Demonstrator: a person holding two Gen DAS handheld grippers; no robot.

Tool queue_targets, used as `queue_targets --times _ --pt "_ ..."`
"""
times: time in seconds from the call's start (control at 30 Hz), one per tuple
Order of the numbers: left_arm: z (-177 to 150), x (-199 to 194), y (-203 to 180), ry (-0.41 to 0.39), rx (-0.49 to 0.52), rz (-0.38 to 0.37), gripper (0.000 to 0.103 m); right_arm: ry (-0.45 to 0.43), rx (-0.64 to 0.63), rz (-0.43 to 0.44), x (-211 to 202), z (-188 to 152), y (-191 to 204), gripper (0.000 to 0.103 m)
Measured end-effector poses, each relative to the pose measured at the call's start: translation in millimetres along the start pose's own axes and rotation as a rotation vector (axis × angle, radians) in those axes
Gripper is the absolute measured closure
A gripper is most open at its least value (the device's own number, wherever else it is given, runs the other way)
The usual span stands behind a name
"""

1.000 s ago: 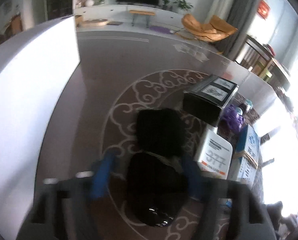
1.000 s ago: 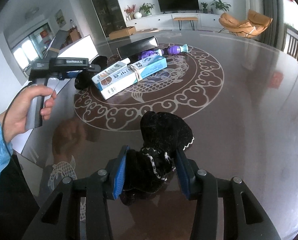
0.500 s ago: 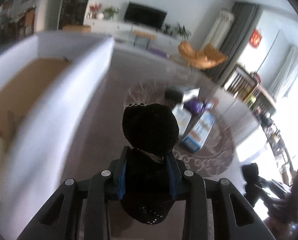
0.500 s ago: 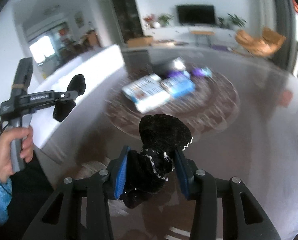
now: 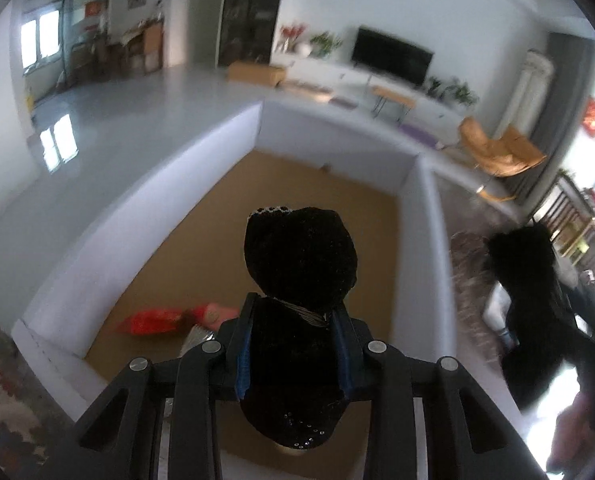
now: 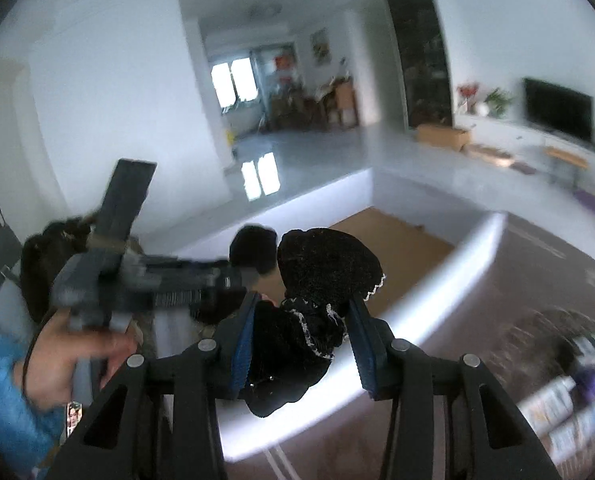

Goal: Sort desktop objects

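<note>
The left tongs [image 5: 295, 354] are clamped on a black sock [image 5: 301, 264] held above the white box [image 5: 145, 196], over its brown floor. The right tongs [image 6: 301, 346] grip a second black sock [image 6: 325, 268] just outside the box's near wall [image 6: 437, 292]. A red packet [image 5: 153, 320] already lies inside the box. Beyond the box, on the brown surface [image 6: 537, 280], blurred cartons [image 6: 569, 408] apparently await sorting; neither sock is dropped yet.

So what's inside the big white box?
Inside the white box there is a brown cardboard floor, a red packet and something pink beside it. The black sock held in the left gripper hides the part of the floor beneath it.
</note>
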State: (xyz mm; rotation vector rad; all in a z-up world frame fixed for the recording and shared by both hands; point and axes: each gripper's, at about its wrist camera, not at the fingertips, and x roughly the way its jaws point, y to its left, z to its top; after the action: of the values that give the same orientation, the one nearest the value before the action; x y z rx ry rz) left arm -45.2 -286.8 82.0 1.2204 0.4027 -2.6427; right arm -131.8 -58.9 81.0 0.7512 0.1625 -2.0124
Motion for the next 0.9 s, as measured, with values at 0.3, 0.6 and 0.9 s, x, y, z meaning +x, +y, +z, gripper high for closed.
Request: queue_targets --times 0.3,0.6,0.9 --pt "-18.7 37.0 -3.1 0.074 -0.05 0.035 0.015 0.161 0.087 -0.052 100.9 10.2 -24.3 0.029" --pt "-38.2 -5.7 -37.8 -0.116 -0.048 0.021 0.007 -0.025 0.098 -0.188 -17.0 -69.9 -56.4 0.008" --pt "-70.9 -43.1 -152.1 -0.209 0.066 -0.239 0.007 0.119 0.216 -0.581 -144.2 -230.5 -143.0 0.006"
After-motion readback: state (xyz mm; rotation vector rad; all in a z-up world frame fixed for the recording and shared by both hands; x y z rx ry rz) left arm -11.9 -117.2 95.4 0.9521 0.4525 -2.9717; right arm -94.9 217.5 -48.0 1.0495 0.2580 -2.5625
